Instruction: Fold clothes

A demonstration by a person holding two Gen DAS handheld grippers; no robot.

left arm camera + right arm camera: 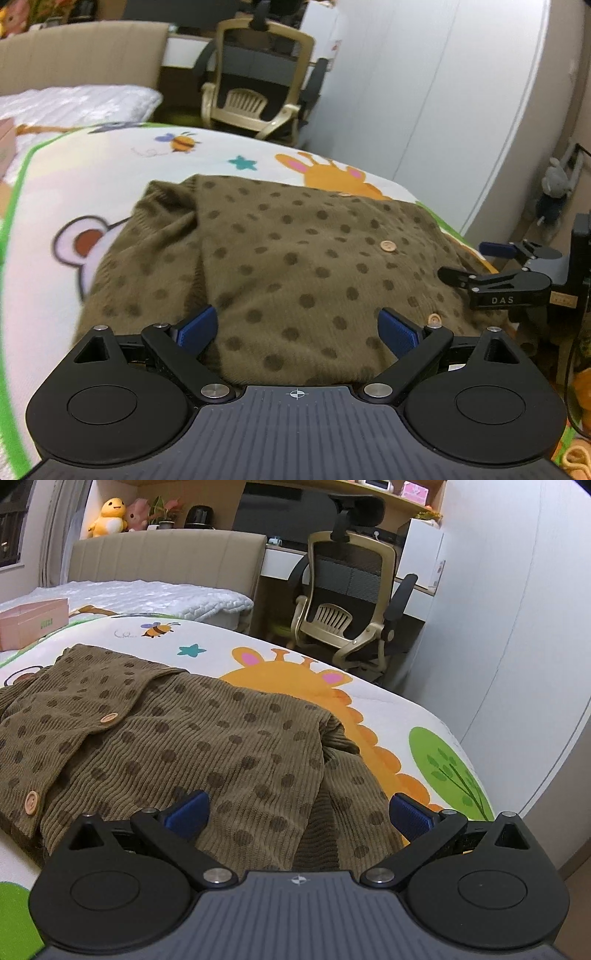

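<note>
Two grippers, left gripper (298,328) and right gripper (298,812), hover with jaws spread over the brown dotted cardigan (166,738) on the bed (388,716); a closed pink box (33,622) sits beyond.

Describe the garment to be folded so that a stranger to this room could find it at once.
Start at the bed with the white cartoon-animal play mat spread over it. Lying flat on that mat, partly covering an orange giraffe print, is an olive-brown ribbed knit cardigan. Its darker brown polka dots and pale round wooden buttons set it apart from the bright prints around it.
</note>
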